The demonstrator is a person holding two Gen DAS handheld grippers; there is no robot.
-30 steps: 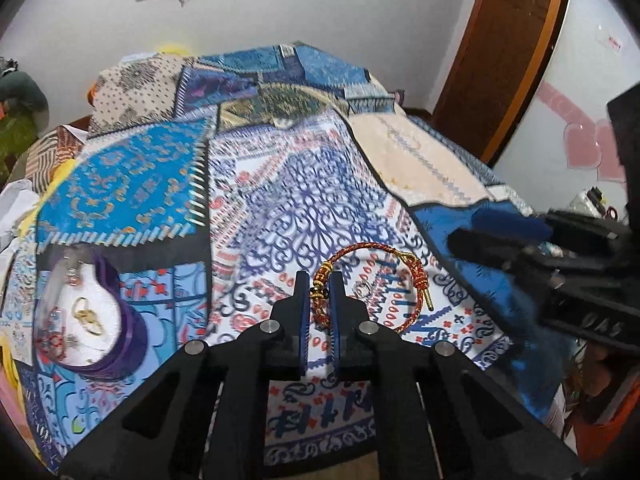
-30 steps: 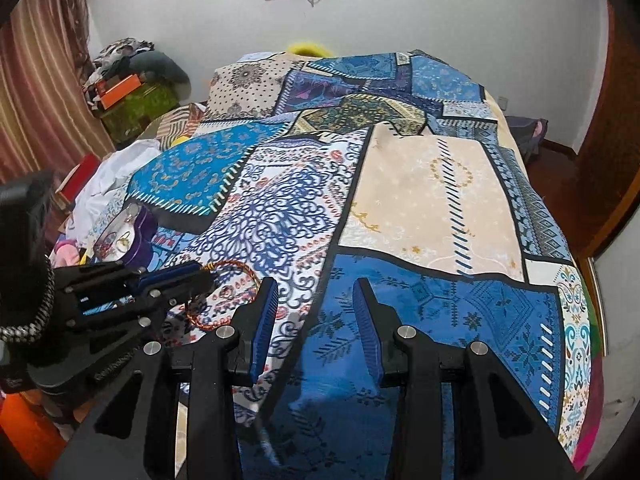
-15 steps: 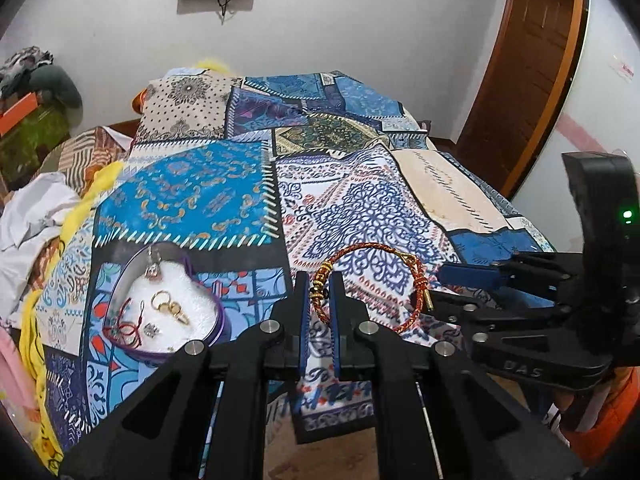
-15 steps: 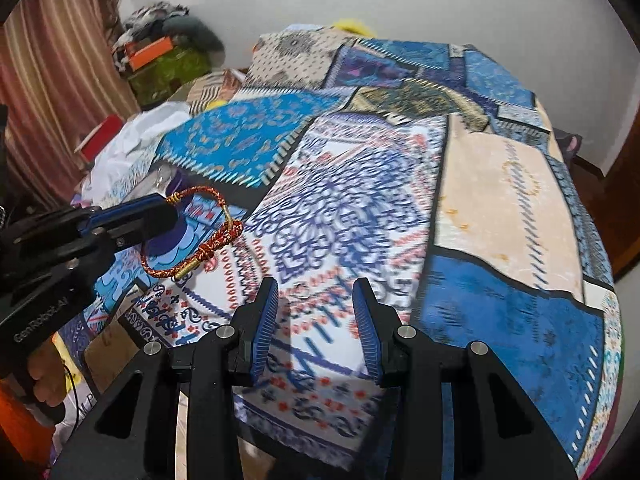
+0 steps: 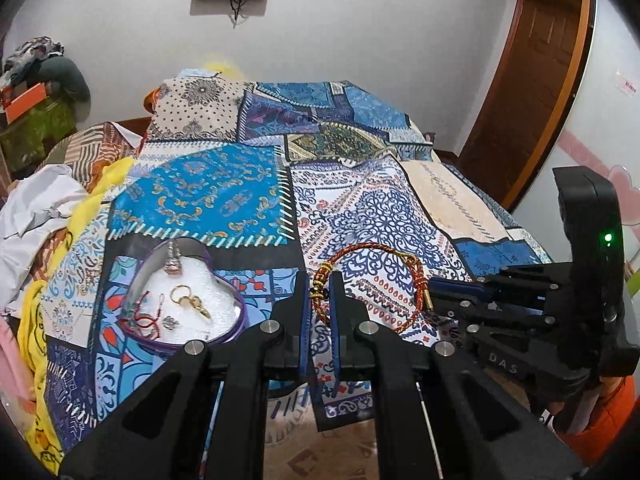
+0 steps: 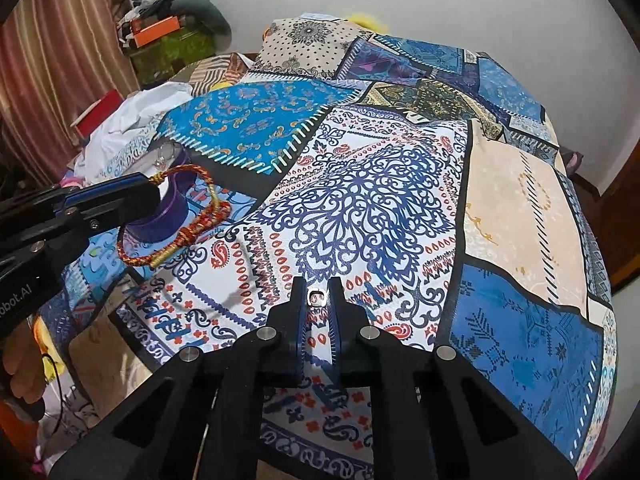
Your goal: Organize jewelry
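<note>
My left gripper (image 5: 320, 292) is shut on the beaded knot of a red-and-gold braided bracelet (image 5: 372, 246), which hangs in a loop above the bedspread. In the right wrist view that bracelet (image 6: 200, 220) dangles from the left gripper (image 6: 150, 194) over the purple box. A purple heart-shaped box (image 5: 236, 300) with white foam lies left of it and holds gold rings (image 5: 188, 300), a red cord and a silver pendant. My right gripper (image 6: 318, 298) points down at the bedspread, its jaws closing onto a small silver ring (image 6: 317, 297) pinched between the tips.
A patchwork bedspread (image 6: 360, 184) covers the bed. Crumpled white and yellow cloth (image 5: 44, 208) is piled at its left edge. Beyond the bed are a white wall, a wooden door (image 5: 532, 80) at the right and cluttered boxes (image 6: 160, 28) at the far left.
The right gripper's jaws have come together on the small silver ring after swinging left and down. The left gripper carried the bracelet left, bringing the heart-shaped box more into view.
</note>
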